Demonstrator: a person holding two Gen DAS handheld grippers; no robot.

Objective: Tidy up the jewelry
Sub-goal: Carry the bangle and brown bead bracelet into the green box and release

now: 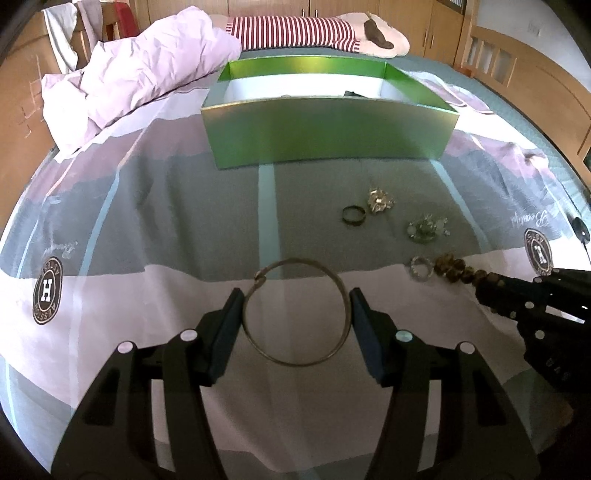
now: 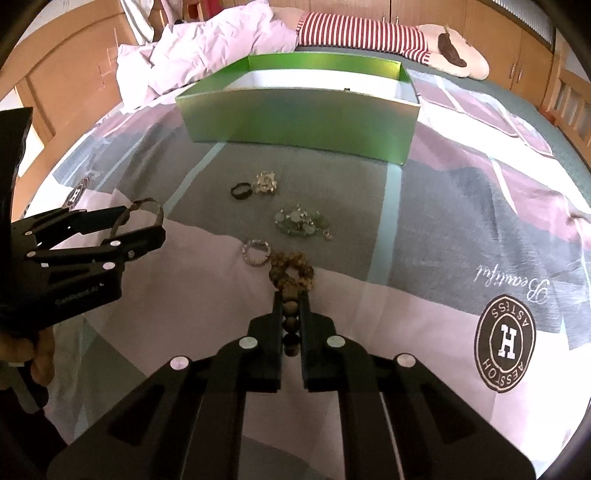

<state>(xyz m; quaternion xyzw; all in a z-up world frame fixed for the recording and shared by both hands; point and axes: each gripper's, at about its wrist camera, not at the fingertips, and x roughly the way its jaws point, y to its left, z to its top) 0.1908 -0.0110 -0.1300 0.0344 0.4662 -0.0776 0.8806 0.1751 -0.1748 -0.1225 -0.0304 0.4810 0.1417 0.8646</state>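
My left gripper (image 1: 295,295) is shut on a thin metal bangle (image 1: 275,360), its pads touching both sides of the ring; it also shows in the right wrist view (image 2: 142,218) holding the bangle (image 2: 147,203). My right gripper (image 2: 291,295) is shut on a brown bead bracelet (image 2: 291,271), which trails forward onto the bed; the beads also show in the left wrist view (image 1: 452,269). On the bedspread lie a dark ring (image 2: 241,191), a gold brooch (image 2: 265,182), a green crystal piece (image 2: 301,221) and a small rhinestone ring (image 2: 255,252).
An open green box (image 2: 295,110) with a white inside stands farther up the bed, also in the left wrist view (image 1: 328,136). A crumpled pale quilt (image 1: 140,74) and a striped plush toy (image 1: 295,33) lie behind it. Wooden cupboards surround the bed.
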